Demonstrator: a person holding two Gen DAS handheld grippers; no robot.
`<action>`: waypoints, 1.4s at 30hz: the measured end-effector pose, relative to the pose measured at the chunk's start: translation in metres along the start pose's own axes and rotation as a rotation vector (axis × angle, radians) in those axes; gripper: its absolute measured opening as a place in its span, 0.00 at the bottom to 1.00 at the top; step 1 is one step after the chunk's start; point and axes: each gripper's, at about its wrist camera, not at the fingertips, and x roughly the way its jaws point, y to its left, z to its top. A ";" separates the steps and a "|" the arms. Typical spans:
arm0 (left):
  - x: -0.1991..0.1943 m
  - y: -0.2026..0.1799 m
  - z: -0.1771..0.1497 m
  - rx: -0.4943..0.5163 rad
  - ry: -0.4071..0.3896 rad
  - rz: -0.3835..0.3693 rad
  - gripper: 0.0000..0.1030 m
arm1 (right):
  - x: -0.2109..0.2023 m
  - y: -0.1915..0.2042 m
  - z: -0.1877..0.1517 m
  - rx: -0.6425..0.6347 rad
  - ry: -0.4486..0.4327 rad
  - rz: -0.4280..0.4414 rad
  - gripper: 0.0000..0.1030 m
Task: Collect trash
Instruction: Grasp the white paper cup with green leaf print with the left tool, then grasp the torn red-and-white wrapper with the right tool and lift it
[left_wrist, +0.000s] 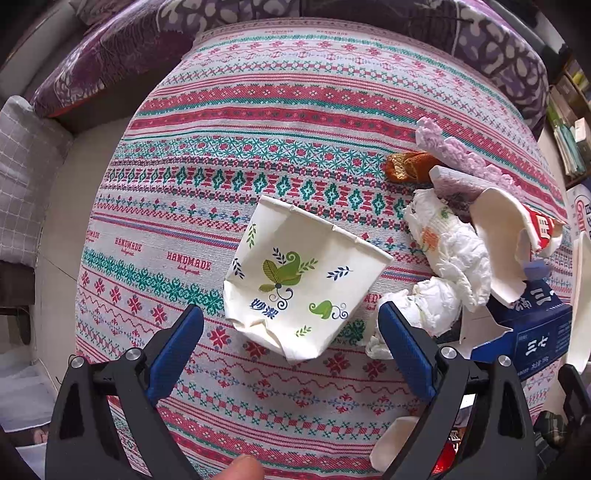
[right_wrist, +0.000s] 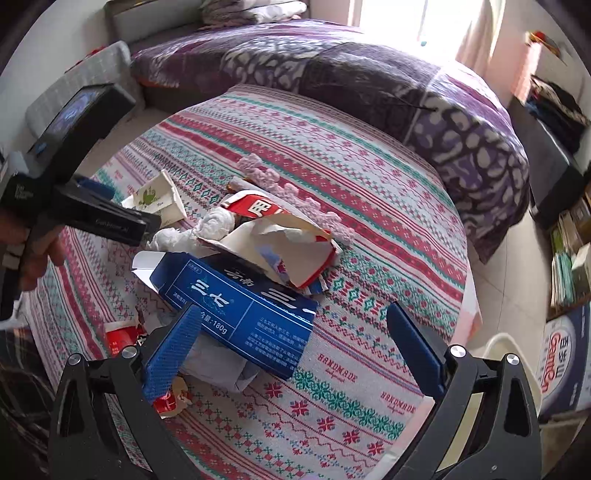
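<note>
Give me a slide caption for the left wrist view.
Open left gripper hovers over a crushed paper cup on a patterned cloth, with tissues and a blue box alongside.

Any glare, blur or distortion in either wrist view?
Left wrist: strong fisheye bending of the tablecloth stripes, even light, flattened paper cup sharp. Right wrist: window blown out at the top, blue box sharp, edges dark.
</note>
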 end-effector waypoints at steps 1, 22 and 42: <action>0.005 0.000 0.003 0.006 0.011 -0.002 0.90 | 0.004 0.004 0.004 -0.032 0.008 0.005 0.93; 0.017 0.028 0.006 -0.037 0.009 -0.109 0.66 | 0.026 0.032 0.014 0.051 0.095 0.182 0.22; -0.082 0.034 -0.005 -0.247 -0.220 -0.192 0.66 | 0.030 -0.048 0.027 0.413 -0.055 0.119 0.86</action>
